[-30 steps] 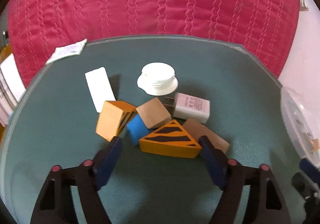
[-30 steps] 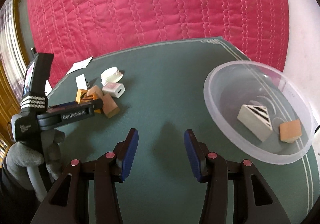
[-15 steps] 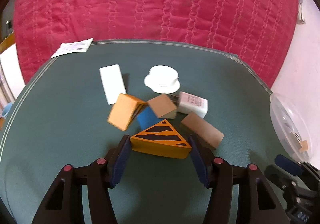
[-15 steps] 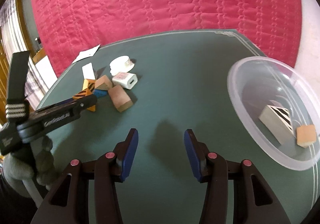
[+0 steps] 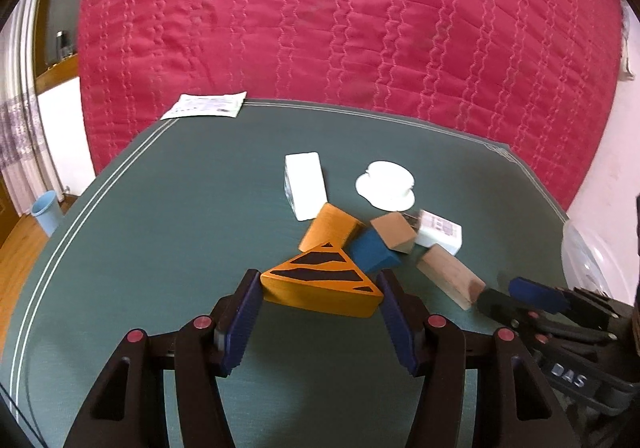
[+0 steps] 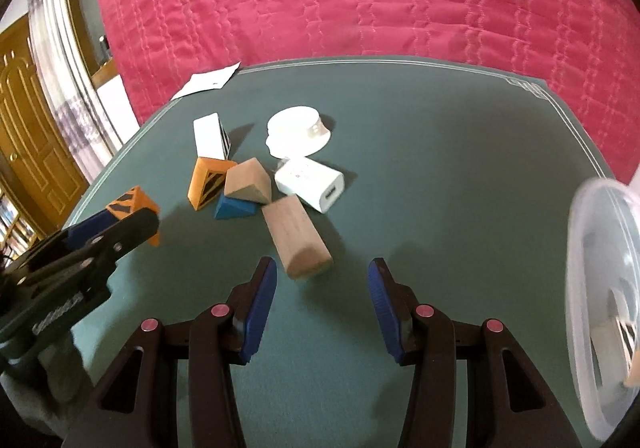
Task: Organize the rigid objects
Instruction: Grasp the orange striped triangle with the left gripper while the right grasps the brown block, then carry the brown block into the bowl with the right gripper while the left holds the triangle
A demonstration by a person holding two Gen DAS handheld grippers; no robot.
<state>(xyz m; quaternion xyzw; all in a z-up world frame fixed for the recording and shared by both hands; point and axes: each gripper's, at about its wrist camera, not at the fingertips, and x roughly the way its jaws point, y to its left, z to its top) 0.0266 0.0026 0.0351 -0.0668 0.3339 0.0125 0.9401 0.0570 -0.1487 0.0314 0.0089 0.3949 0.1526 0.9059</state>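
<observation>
Now the orange wedge is clamped between the left gripper's pads; just beside it, the right gripper is held wide open, empty, near the wooden block.

Matt green cloth bench. Painted orange wedge between left gripper ribbed blue pads, semi-gloss. Bare wood block ahead of right gripper. Glossy white plastic charger. Translucent plastic bowl. Quilted red fabric beyond.

A red quilt hangs behind the green table, with a blue cup on the floor.
</observation>
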